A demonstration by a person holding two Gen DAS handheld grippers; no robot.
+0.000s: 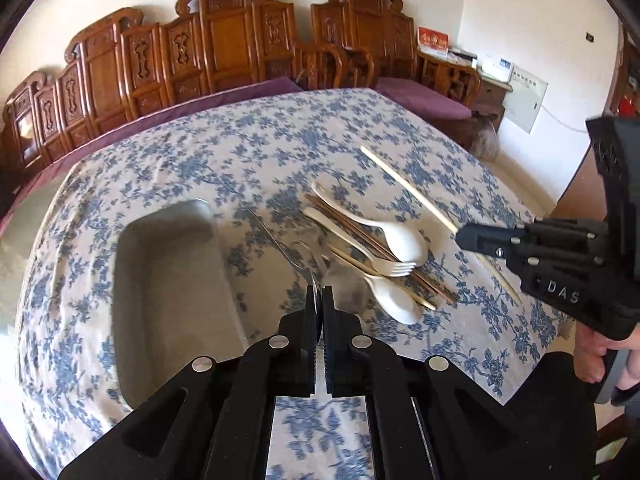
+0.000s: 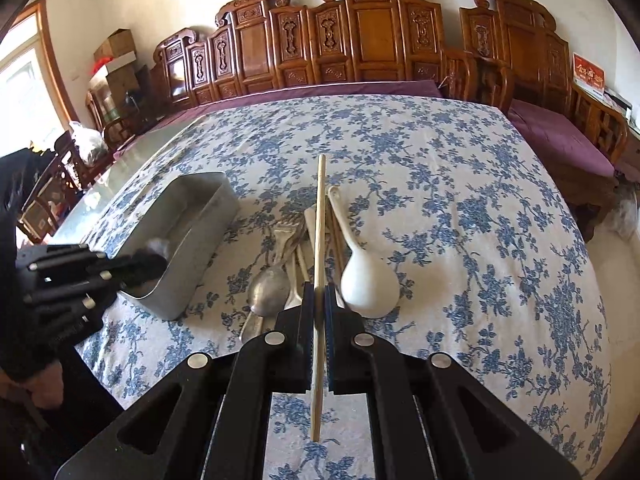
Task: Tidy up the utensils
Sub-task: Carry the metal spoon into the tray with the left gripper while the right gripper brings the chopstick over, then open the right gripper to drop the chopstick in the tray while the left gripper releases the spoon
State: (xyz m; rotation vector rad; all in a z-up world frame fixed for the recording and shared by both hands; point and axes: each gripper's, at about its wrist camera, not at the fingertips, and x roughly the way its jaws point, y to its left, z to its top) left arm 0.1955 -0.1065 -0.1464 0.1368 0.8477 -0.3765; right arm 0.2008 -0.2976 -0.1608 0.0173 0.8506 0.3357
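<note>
Left gripper (image 1: 320, 294): we have it pressed together on a thin metal fork (image 1: 280, 240), pinched at one end so the rest of it sticks out ahead over the cloth; the blur makes it hard to say which end we hold.

Right gripper (image 2: 320, 300): we have it pinching a single pale chopstick (image 2: 319, 280) near its middle, with both ends free of the jaws, so we judge it balanced and unlikely to swing.

Tin (image 2: 188, 240): the oblong metal tin sits on the left part of the bench, just beside the pile; it looks nearly empty, and we take it for the place where the utensils go.

Pile (image 1: 372, 248): the remaining utensils lie crossed over one another on the cloth, among them a white spoon (image 1: 400, 236), a pale plastic fork (image 1: 360, 246), a second white spoon (image 1: 394, 298), dark chopsticks (image 1: 380, 248) and, from the right view, a metal spoon (image 2: 270, 290).

Bench (image 2: 480, 220): it is covered in a blue flowered cloth, soft enough that thin pieces are easier to pinch at an end.

Stage: we judge two items lifted and not yet dropped in the tin, with most of the pile left to sort.

Risk: the thin metal fork may twist in so narrow a grip.
</note>
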